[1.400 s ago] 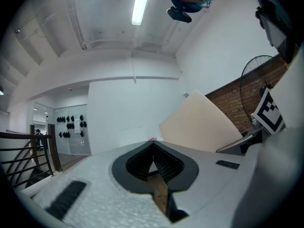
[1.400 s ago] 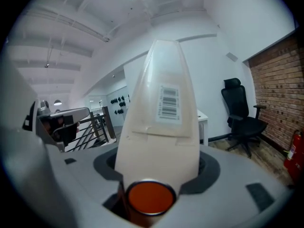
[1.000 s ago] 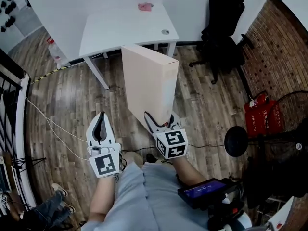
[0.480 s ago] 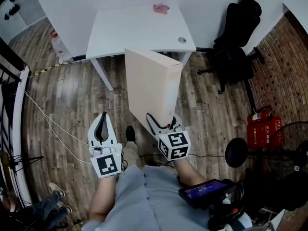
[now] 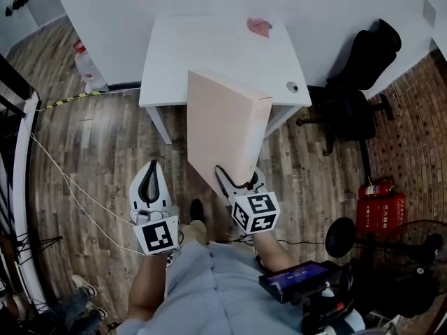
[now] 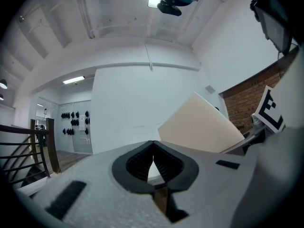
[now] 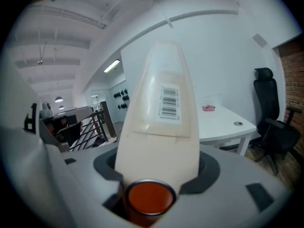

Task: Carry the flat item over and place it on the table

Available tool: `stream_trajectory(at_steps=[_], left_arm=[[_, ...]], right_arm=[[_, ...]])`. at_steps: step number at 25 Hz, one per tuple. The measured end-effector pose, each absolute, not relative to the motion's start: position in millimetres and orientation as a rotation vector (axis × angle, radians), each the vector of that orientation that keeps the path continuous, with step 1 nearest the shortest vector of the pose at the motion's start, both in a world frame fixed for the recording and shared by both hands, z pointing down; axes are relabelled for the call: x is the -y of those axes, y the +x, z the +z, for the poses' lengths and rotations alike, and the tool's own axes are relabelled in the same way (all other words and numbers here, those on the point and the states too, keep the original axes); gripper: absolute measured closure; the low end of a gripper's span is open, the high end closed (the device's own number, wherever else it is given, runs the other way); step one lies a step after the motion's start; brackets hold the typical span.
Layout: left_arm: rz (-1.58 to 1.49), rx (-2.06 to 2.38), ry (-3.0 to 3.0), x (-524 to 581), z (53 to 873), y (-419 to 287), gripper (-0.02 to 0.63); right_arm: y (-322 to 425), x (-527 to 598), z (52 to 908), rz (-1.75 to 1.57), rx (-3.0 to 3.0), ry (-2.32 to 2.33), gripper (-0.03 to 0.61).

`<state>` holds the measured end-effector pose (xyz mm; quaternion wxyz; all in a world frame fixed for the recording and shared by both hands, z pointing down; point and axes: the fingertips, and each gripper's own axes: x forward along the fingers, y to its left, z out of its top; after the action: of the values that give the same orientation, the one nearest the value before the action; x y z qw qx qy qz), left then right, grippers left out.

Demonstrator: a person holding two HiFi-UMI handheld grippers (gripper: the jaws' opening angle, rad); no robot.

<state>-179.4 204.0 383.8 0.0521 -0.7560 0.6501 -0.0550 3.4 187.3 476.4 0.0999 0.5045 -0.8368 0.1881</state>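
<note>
A flat beige box [image 5: 227, 128] stands on edge in my right gripper [image 5: 237, 180], which is shut on its near end. In the right gripper view the box [image 7: 161, 113] rises straight out from between the jaws, a barcode label on its narrow side. Its far end reaches over the front edge of the white table [image 5: 209, 54]. My left gripper [image 5: 149, 183] hangs to the left of the box, shut and holding nothing; in the left gripper view the gripper [image 6: 153, 163] has its pads together and the box [image 6: 202, 127] shows at the right.
A small pink object [image 5: 258, 26] lies near the table's back edge, and a round cable hole [image 5: 292, 86] sits at its right front corner. A black office chair [image 5: 356, 82] stands right of the table. A cable [image 5: 70, 187] runs over the wooden floor at left.
The person has walked closer to the table: it has come nearer and the box's far end now overlaps its front edge. Both grippers keep their hold and pose.
</note>
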Motion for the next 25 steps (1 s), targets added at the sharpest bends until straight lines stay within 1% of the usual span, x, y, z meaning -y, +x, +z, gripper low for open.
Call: stream_trajectory(at_steps=[5,12,19,25], left_arm=[[-0.133,-1.943,-2.319,-144.9,371.7,-199.2,0.604],[-0.114,-1.881,-2.327,-90.8,359.7,-203.8,0.604],[-0.156,-1.859,-2.369,-46.3,374.0,-190.9,0.604],[-0.203,-1.797,-2.349,10.4,386.8,-172.4,0.604]], right_arm=[[-19.4,-129.5,462.9,0.524,2.468,1.52,0.291],[-28.6,-79.6,441.5,0.505,2.474,1.555,0.291],[-18.8,-37.8,433.5,0.5,2.478,1.595,0.291],[-0.9,12.5,442.6,0.517,2.476,1.617,0.291]])
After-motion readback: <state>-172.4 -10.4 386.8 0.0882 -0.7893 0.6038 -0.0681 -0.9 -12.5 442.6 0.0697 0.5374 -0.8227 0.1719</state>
